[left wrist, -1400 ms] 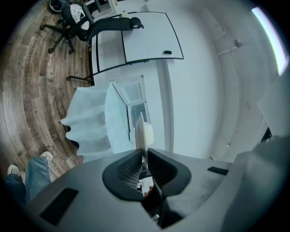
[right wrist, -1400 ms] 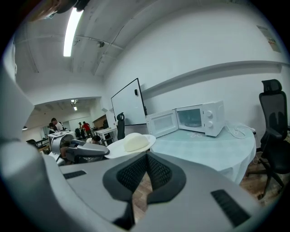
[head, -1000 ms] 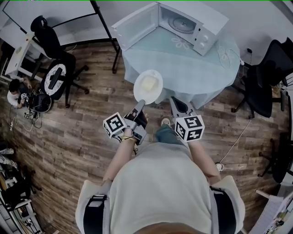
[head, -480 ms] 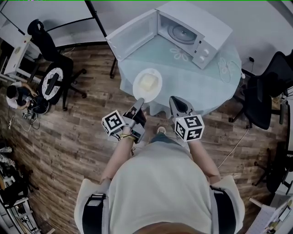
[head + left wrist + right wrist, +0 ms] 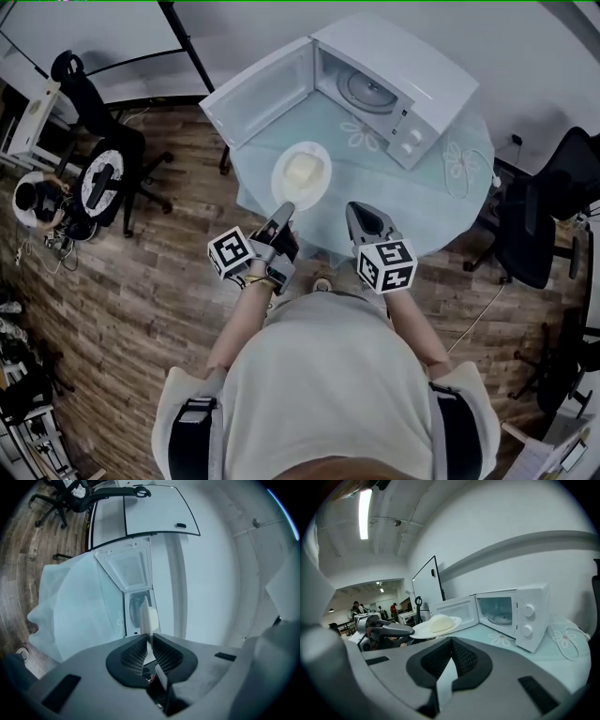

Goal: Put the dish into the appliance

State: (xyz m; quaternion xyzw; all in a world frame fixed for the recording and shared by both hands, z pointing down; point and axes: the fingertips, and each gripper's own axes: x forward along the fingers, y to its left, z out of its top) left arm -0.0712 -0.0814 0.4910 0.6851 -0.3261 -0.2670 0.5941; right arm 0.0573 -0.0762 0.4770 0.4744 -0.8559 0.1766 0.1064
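Observation:
A white plate (image 5: 301,172) with a pale lump of food hangs level over the near edge of the round table (image 5: 441,202). My left gripper (image 5: 284,214) is shut on its near rim. In the left gripper view the plate (image 5: 149,618) shows edge-on between the pads, my left gripper (image 5: 149,637) closed on it. Beyond it stands the white microwave (image 5: 394,80) with its door (image 5: 258,94) swung open to the left and its glass turntable showing. My right gripper (image 5: 364,217) is shut and holds nothing, to the right of the plate (image 5: 436,626); the right gripper (image 5: 451,641) faces the microwave (image 5: 525,613).
A loose cable (image 5: 464,155) lies on the flower-printed tablecloth right of the microwave. Black office chairs (image 5: 539,216) stand right of the table and another (image 5: 98,173) at the left. A whiteboard stand's legs (image 5: 187,52) are behind the table. A person (image 5: 33,202) sits far left.
Both grippers and the plate have moved forward toward the table. The plate now hangs over the table's near edge, and the microwave is closer.

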